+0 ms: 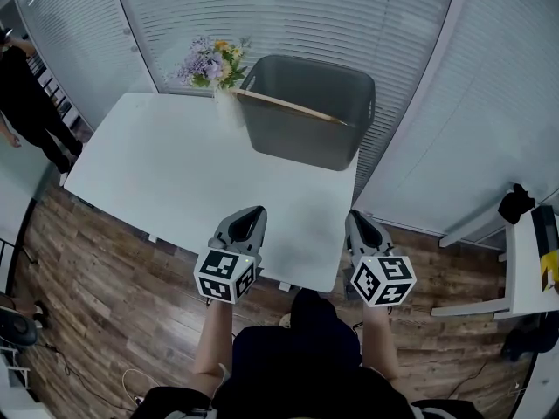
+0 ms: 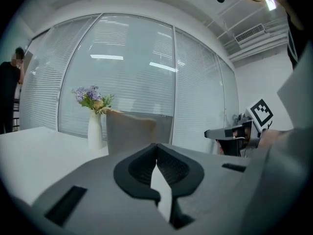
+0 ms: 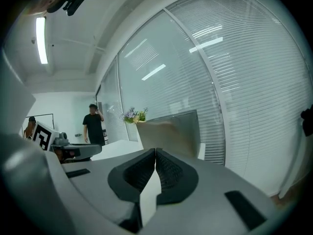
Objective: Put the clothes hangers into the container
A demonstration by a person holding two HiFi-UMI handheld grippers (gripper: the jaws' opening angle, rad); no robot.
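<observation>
Wooden hanger (image 1: 288, 107) lies slanted across the opening of the grey container (image 1: 301, 147), at far right of the white table (image 1: 157, 182); flower vase (image 1: 224, 103) just beside it on the left. Left gripper (image 1: 251, 216) & right gripper (image 1: 358, 221) hover at near table edge, well apart from container. Both have jaws closed tight w/ nothing btwn them.

matt plastic container (image 1: 301, 136), smooth table (image 1: 175, 175) (wood-look floor (image 1: 87, 273))
</observation>
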